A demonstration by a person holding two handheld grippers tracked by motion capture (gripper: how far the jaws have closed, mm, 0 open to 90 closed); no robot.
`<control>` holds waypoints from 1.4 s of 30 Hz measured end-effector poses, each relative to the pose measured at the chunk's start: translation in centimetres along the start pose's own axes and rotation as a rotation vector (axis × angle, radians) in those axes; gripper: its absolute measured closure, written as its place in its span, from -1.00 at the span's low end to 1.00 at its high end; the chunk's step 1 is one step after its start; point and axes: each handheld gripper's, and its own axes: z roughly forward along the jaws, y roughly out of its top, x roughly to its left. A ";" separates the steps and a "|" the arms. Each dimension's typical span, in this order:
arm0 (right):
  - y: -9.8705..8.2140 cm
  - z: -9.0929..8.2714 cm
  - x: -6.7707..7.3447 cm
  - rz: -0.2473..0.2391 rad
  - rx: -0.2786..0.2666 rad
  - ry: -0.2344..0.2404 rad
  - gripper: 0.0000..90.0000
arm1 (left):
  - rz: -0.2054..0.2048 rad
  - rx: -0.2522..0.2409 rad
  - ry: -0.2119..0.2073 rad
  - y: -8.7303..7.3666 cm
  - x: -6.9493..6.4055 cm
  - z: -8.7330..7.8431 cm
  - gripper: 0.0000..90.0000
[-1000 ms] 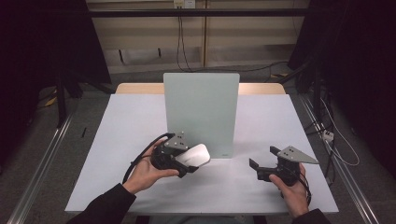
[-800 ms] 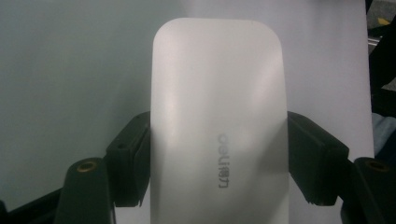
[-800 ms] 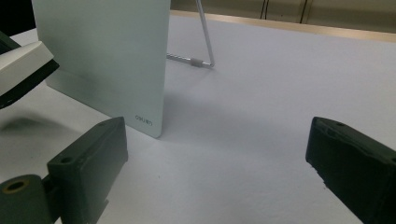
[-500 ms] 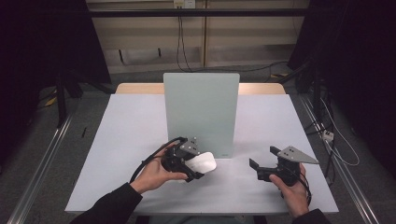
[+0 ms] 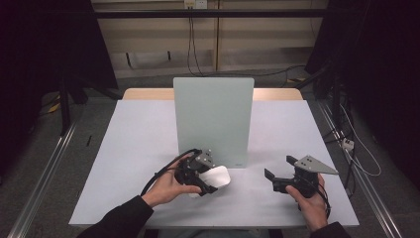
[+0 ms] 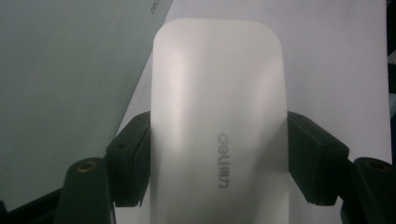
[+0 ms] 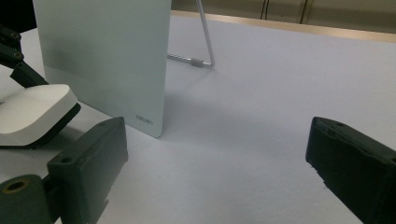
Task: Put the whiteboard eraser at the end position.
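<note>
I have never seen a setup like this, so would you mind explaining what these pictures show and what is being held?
There is no robot here: a person sits at a white table and holds a handheld two-jaw gripper in each hand. The high view looks down from above the person's side. The other two pictures come from small cameras riding on the grippers, looking along their black jaws.

On the table stands a pale green board, upright on a thin wire stand behind it.

The left gripper is shut on a white eraser, a flat rounded block with printed lettering, close to the board's lower edge. The right gripper is open and holds nothing.
</note>
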 end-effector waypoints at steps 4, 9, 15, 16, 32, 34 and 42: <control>0.0 0.0 0.0 0.000 0.001 0.001 -0.88 | 0.012 0.004 -0.010 0.1 -0.2 0.5 -0.31; 0.0 0.0 0.0 0.002 0.000 0.003 -0.88 | 0.025 0.019 0.008 0.2 -0.5 1.1 -0.31; 0.0 0.0 0.0 0.000 0.000 0.003 -0.88 | 0.012 0.011 0.001 0.0 -0.4 1.6 -0.31; 0.0 0.0 0.0 0.001 0.000 0.003 -0.88 | 0.011 0.011 -0.004 0.1 -0.4 1.8 -0.31; 0.0 0.3 0.0 -0.007 0.001 0.011 -0.88 | -0.018 -0.045 0.008 -0.7 -0.5 1.9 -0.34; 0.0 0.3 0.0 -0.010 0.002 0.010 -0.88 | -0.013 -0.037 0.027 -0.6 -0.6 1.9 -0.34; 0.1 0.3 0.0 -0.009 0.004 0.010 -0.88 | -0.019 -0.057 0.034 -0.7 -0.6 1.9 -0.44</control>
